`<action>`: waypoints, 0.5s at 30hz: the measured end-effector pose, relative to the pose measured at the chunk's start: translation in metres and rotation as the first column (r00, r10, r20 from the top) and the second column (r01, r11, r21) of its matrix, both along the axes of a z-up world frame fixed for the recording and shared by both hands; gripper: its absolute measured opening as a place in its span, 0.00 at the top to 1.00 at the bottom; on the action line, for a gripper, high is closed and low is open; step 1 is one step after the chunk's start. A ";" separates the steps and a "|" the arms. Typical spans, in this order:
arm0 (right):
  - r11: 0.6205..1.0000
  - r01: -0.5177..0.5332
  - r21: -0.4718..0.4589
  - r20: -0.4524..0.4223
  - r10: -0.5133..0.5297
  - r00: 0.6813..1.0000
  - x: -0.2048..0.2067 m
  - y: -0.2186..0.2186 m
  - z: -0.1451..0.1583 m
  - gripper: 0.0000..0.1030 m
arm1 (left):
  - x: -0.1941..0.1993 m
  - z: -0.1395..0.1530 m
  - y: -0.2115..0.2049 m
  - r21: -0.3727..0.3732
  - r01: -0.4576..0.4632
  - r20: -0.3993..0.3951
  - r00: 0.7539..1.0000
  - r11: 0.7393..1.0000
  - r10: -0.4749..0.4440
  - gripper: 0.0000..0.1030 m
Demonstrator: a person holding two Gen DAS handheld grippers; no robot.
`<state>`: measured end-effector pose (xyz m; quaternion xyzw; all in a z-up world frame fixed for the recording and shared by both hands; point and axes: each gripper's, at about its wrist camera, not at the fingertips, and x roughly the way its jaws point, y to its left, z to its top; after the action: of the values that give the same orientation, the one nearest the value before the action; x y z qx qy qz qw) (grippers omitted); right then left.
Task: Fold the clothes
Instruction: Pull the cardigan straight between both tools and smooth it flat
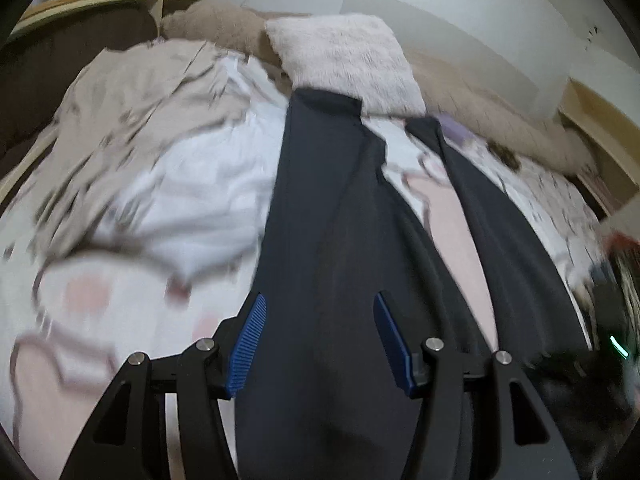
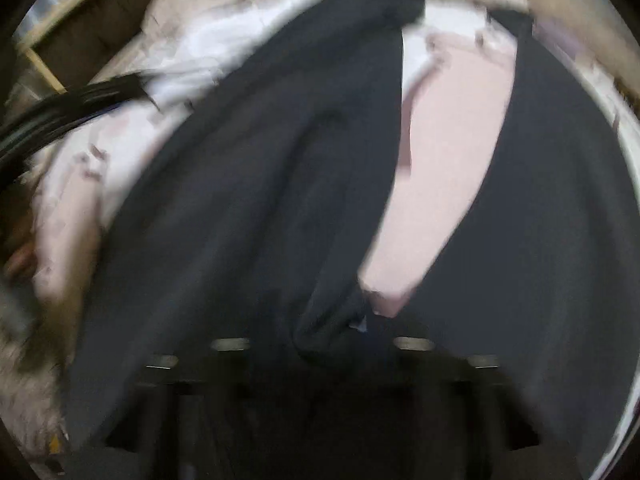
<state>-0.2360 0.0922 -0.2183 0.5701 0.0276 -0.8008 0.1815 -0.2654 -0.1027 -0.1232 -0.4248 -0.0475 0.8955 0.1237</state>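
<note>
Dark trousers spread mid-frame over bedspread. Left gripper spread, empty. Right gripper blurred, grip unreadable. Best to pinch waistband squarely, lift evenly.

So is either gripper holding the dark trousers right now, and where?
Left gripper: open above the dark trousers, holding nothing. Right gripper: too blurred to tell.
</note>
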 end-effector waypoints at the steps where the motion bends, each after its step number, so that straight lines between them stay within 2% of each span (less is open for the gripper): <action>1: 1.000 -0.004 -0.001 -0.019 0.004 1.000 0.004 0.001 0.003 0.86 | 0.018 -0.003 -0.001 0.000 0.005 0.020 1.000 1.000 -0.005 0.45; 2: 1.000 -0.003 -0.001 -0.020 0.003 1.000 0.009 0.003 0.007 0.93 | 0.035 -0.006 -0.001 0.002 0.015 0.038 0.999 1.000 -0.015 0.45; 6: 0.998 0.054 -0.031 -0.010 -0.055 0.998 0.028 0.027 0.020 0.95 | 0.104 -0.022 0.008 -0.022 0.070 0.110 0.992 0.997 -0.067 0.45; 8: 0.996 0.083 -0.031 -0.004 -0.083 0.997 0.034 0.037 0.017 0.95 | 0.134 -0.030 0.020 -0.086 0.118 0.130 0.986 0.989 -0.106 0.45; 10: 0.993 0.102 -0.061 -0.017 -0.103 0.995 0.040 0.043 0.013 0.95 | 0.159 -0.039 0.031 -0.179 0.164 0.139 0.980 0.970 -0.140 0.45; 12: 0.981 0.159 -0.113 -0.030 -0.164 0.986 0.042 0.050 0.015 0.90 | 0.176 -0.048 0.037 -0.257 0.181 0.140 0.979 0.949 -0.148 0.45; 13: 0.972 0.187 -0.146 -0.030 -0.193 0.981 0.044 0.055 0.021 0.76 | 0.184 -0.051 0.038 -0.289 0.187 0.140 0.978 0.939 -0.152 0.45; 14: 0.958 0.211 -0.196 -0.035 -0.221 0.975 0.049 0.063 0.030 0.49 | 0.189 -0.050 0.038 -0.298 0.191 0.139 0.978 0.935 -0.155 0.45; 15: 0.938 0.233 -0.256 -0.050 -0.254 0.966 0.058 0.073 0.044 0.33 | 0.194 -0.048 0.037 -0.308 0.194 0.138 0.978 0.931 -0.158 0.45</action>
<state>-0.1783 0.1650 -0.1742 0.5085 -0.1359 -0.8370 0.1495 -0.0715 -0.0659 -0.1717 -0.4908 0.1296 0.8516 0.1304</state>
